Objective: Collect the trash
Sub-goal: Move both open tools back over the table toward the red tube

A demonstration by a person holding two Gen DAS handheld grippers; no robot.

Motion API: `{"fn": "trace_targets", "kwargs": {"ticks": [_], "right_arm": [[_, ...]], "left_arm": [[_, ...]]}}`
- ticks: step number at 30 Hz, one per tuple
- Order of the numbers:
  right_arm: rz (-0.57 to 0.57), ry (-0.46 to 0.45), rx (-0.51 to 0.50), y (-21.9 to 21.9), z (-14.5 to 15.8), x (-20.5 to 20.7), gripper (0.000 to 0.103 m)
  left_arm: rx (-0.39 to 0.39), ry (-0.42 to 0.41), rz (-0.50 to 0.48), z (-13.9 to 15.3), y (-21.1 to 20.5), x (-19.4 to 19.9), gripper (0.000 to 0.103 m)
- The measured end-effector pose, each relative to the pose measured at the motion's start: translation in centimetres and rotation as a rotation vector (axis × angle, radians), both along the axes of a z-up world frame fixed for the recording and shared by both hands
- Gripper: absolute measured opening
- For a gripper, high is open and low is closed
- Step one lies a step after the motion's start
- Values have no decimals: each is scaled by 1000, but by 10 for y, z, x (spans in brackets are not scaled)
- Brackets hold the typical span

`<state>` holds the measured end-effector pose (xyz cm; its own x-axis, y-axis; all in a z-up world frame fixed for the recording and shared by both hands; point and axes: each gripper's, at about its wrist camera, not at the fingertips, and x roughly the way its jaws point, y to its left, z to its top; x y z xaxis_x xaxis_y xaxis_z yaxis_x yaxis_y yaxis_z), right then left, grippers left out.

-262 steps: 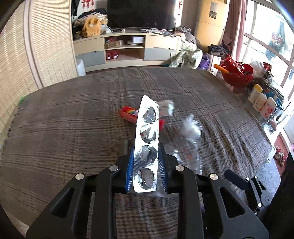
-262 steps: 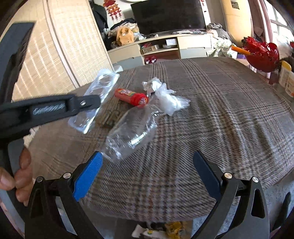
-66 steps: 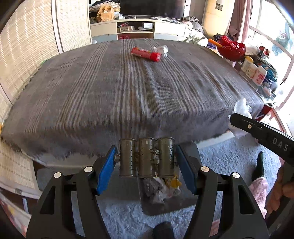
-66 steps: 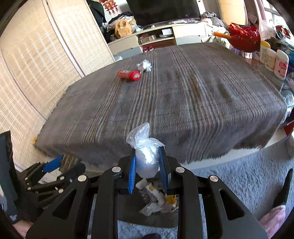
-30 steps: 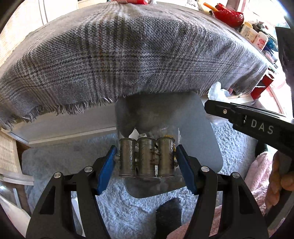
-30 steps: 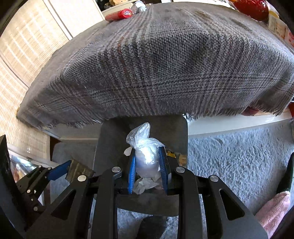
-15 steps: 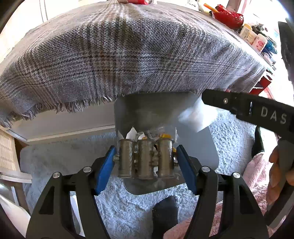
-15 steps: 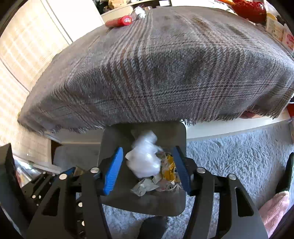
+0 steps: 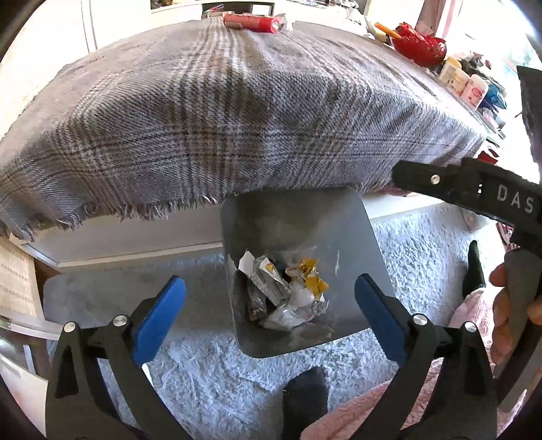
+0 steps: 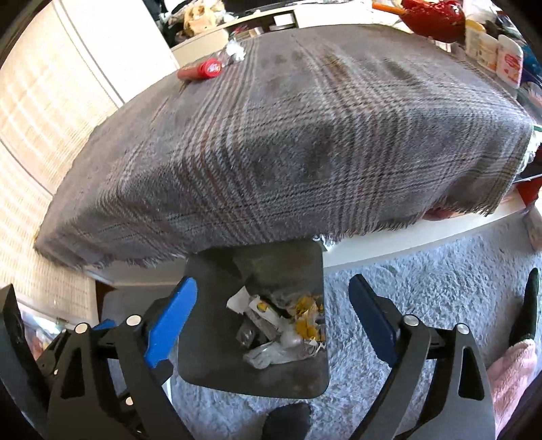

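Note:
A grey trash bin [image 9: 369, 243] stands on the carpet under the table's front edge, with crumpled wrappers and plastic [image 9: 288, 294] inside. It also shows in the right wrist view [image 10: 305, 379]. My left gripper [image 9: 269, 311] is open and empty above the bin. My right gripper [image 10: 272, 321] is open and empty above the bin too. A red tube [image 9: 252, 23] and a crumpled white wrapper [image 10: 235, 50] lie at the far side of the plaid tablecloth [image 9: 237, 111]. The red tube shows in the right wrist view [image 10: 201, 69].
A red bowl [image 9: 420, 47] and white bottles [image 9: 464, 81] stand along the table's right side. Pale shaggy carpet [image 9: 423, 243] surrounds the bin. A dark sock toe [image 9: 305, 389] and pink slipper [image 9: 372, 416] are near the bin's front. Woven blinds [image 10: 40, 101] are on the left.
My left gripper has opened and dropped the three joined batteries into the bin. My right gripper has opened wider and the white plastic bag now lies in the bin.

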<state>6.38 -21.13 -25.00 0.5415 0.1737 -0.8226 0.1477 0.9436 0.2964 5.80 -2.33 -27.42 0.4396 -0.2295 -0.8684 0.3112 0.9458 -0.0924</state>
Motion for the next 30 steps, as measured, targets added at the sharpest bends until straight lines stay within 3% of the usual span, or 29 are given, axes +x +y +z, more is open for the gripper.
{"fn": "trace_targets", "kwargs": {"ticks": [3,19,26,30], "right_arm": [[-11,-23,-4,-4,8,-2,98],[-59,-150,6,-25,65,0,99],[-24,-187,-96,-21,91,24,99],[-3,-191,-149,-21,104,58,99]], "left_arm": [[-13,-16,19,6,5,-1,95],[-32,-195,55,71,15,8,95],[-24,-244,64,98,12,37,95],[-2,-254,58,113,7,66,94]]}}
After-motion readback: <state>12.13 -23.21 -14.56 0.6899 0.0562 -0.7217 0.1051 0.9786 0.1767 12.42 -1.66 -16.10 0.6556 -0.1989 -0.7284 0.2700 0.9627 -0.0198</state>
